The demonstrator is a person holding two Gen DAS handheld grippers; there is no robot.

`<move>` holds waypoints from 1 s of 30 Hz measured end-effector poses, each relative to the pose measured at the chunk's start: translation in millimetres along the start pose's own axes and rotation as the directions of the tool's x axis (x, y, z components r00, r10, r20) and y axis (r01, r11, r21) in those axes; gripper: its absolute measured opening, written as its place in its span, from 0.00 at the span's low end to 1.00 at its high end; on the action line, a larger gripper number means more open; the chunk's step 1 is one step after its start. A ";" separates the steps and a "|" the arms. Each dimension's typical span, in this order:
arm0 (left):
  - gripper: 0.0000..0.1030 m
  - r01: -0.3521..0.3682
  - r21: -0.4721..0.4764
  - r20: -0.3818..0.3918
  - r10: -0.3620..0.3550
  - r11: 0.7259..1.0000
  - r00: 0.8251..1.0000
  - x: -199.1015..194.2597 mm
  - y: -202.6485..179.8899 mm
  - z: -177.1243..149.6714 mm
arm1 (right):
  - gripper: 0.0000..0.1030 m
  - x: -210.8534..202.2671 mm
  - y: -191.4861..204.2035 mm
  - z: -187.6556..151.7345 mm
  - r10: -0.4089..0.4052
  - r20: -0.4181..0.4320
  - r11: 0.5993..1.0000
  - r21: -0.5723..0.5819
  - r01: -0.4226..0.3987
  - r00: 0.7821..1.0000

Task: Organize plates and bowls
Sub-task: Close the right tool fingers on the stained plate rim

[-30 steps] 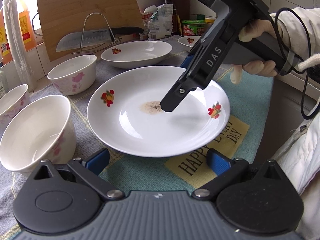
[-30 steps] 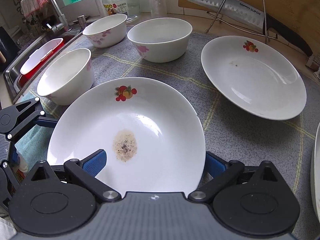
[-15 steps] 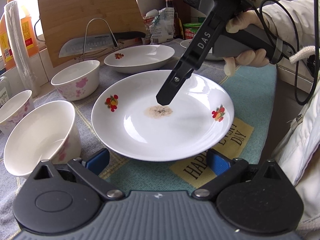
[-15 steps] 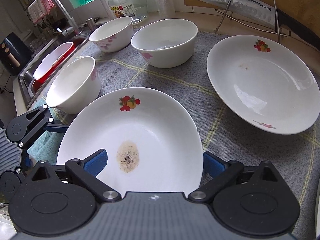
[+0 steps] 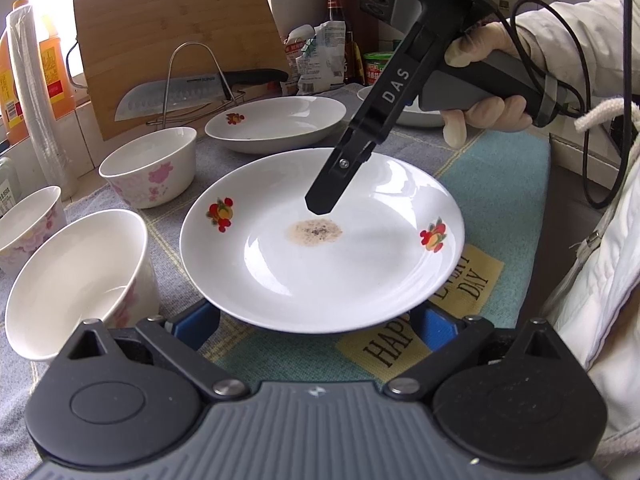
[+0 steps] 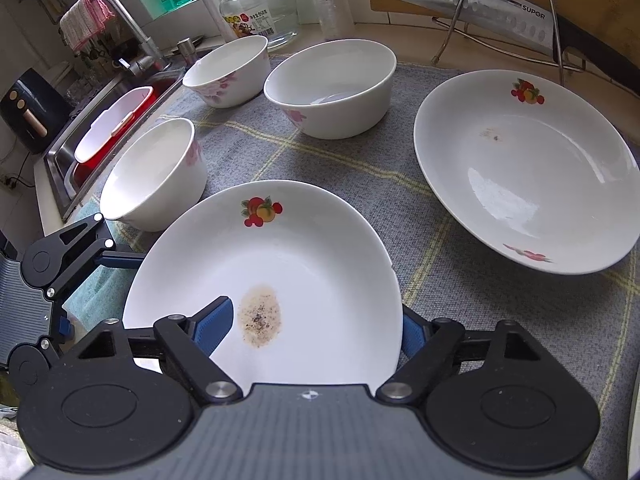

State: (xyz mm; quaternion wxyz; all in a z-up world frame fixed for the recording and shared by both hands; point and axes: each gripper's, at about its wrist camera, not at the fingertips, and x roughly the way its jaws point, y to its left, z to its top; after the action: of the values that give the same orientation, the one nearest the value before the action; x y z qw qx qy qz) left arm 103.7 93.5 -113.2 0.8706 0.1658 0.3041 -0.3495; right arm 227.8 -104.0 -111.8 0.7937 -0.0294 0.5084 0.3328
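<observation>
Step in hand: picking up the white shallow plate with red fruit decals and a brown speckled stain [image 6: 288, 280] to begin stacking plates. The right gripper [image 6: 310, 326] straddles that plate's near rim, one blue pad [image 6: 214, 322] inside over the well next to the stain, the other under/outside the rim at right; jaws have just been closing w/ the rim between them, but I see no pad pressing yet, so apart, not clamped. In the left wrist view the right gripper's black finger [image 5: 334, 184] slants down over the plate centre, tip just above the stain. The left gripper [image 5: 316, 326] sits wide apart at the plate's opposite edge, rim between its blue pads, no contact seen. The plate rests on the grey checked cloth [image 6: 500, 312] on the table, near the person's side. Next, prob.: finish the pinch on the rim, lift w/o tipping, carry to the second white fruit-decal plate [image 6: 528, 168], which lies well apart at the far right, and set it on top. The three white bowls with pink flowers [image 6: 332, 88] sit beyond, left; nest those after. Glazed rim looks slick; a thin-edge pinch may slip.
</observation>
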 end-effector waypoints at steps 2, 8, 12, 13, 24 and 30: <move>0.97 0.007 -0.006 -0.005 -0.007 1.000 1.000 -0.2 1.2 1.1 | 0.82 -1.1 -1.1 0.7 0.000 -0.005 1.000 0.018 0.000 1.000; 0.97 0.011 0.002 -0.002 -0.011 1.000 1.000 -1.3 1.2 0.7 | 0.82 -3.3 -3.9 -1.0 0.024 -0.028 0.998 0.052 -0.023 0.999; 0.97 0.012 0.002 0.006 -0.012 1.000 1.000 -0.8 2.1 -0.6 | 0.81 -3.4 -3.4 -1.1 0.019 -0.034 0.999 0.045 -0.017 0.999; 0.97 0.012 0.002 0.007 -0.012 1.000 1.000 -1.1 1.9 -0.8 | 0.81 -3.3 -2.9 -0.8 0.012 -0.036 0.999 0.042 -0.011 0.999; 0.97 0.016 -0.009 0.001 -0.016 1.000 1.000 -2.9 2.2 1.2 | 0.79 -4.8 -0.2 -0.8 -0.018 -0.055 0.999 0.040 0.020 0.998; 0.97 0.046 -0.040 0.003 -0.046 0.998 0.999 -3.4 6.3 5.2 | 0.79 -10.5 -1.1 -2.6 -0.017 -0.045 0.999 0.039 0.019 0.999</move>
State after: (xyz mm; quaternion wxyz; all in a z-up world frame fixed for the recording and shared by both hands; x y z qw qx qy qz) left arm 108.3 97.0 -106.6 0.8659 0.1409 0.3136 -0.3634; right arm 223.6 -111.1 -104.7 0.7856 -0.0255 0.5320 0.3148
